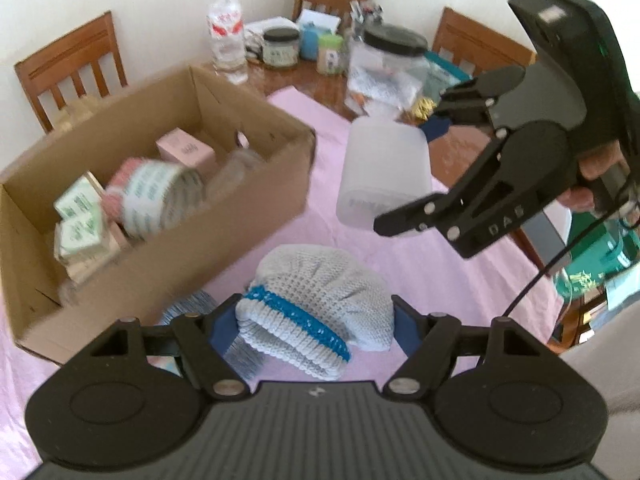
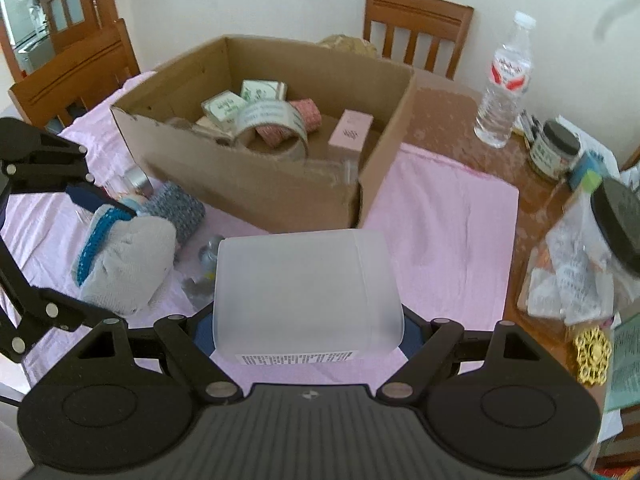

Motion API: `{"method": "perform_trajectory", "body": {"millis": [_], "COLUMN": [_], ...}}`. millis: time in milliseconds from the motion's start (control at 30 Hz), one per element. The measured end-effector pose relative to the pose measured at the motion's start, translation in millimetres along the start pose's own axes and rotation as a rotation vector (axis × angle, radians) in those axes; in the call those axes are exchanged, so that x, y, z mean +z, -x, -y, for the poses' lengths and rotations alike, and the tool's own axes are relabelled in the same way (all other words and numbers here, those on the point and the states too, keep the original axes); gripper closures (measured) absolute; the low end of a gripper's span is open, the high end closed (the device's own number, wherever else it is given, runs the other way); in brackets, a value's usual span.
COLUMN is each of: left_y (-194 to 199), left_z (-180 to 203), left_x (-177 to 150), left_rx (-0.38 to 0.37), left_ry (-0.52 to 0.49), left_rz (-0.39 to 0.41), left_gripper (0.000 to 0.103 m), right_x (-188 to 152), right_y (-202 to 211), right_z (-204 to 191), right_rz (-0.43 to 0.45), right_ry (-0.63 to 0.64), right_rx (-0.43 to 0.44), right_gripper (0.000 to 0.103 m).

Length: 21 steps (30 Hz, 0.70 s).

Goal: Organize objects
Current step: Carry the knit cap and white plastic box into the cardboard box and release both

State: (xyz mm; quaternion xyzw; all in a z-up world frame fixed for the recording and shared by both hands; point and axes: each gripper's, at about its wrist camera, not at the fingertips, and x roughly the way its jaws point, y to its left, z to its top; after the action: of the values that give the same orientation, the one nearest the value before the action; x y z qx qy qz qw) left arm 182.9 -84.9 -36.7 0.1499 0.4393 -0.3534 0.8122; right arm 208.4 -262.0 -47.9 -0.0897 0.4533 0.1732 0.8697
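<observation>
The left hand-held gripper (image 1: 314, 320) pinches a knitted grey-white hat with a blue band (image 1: 316, 312); the hat sits between its two blue pads, which press on it from both sides, and it hangs above the pink cloth (image 1: 420, 280) that covers part of the worktop (image 2: 460, 120). In the right wrist view the same hat (image 2: 128, 256) shows at the left side, held by the black fingers of the left hand-held gripper (image 2: 96, 208). The right hand-held gripper (image 2: 306, 332) pinches a frosted white plastic container (image 2: 306, 292); the container fills the gap between the fingers and its sides touch both blue pads, with a printed label at its near edge. In the left wrist view this container (image 1: 380, 176) appears at the right, in the jaws of the right hand-held gripper (image 1: 416, 184), and is also above the pink cloth. A hand (image 1: 600, 172) holds the grip of that tool. The open cardboard box (image 2: 256, 184) stands on the worktop beyond both held things, to the left of the container in the left view. Inside it lie a roll of printed tape (image 2: 276, 124), small green-white packets (image 2: 224, 108) and a pink carton (image 2: 352, 128). A water bottle (image 2: 504, 80) stands farther back, well apart from the box.
</observation>
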Motion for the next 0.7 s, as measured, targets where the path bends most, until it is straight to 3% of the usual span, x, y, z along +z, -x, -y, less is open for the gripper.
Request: {"method": "perform_trajectory", "body": {"millis": [333, 700], "left_y": [18.2, -14.2], "left_z": [-51.8, -119.9], "left_x": [62.0, 130.1], "left_rx": [0.113, 0.204], "left_ry": [0.050, 0.100], "left_rz": [0.120, 0.171], "left_gripper": [0.027, 0.026], "right_x": [40.2, 78.0], "right_y": [13.4, 2.8], "right_z": [2.4, 3.7], "right_rz": [0.089, 0.141], "right_ry": [0.013, -0.001], "right_rx": [0.003, 0.017], "right_gripper": [0.016, 0.016]}}
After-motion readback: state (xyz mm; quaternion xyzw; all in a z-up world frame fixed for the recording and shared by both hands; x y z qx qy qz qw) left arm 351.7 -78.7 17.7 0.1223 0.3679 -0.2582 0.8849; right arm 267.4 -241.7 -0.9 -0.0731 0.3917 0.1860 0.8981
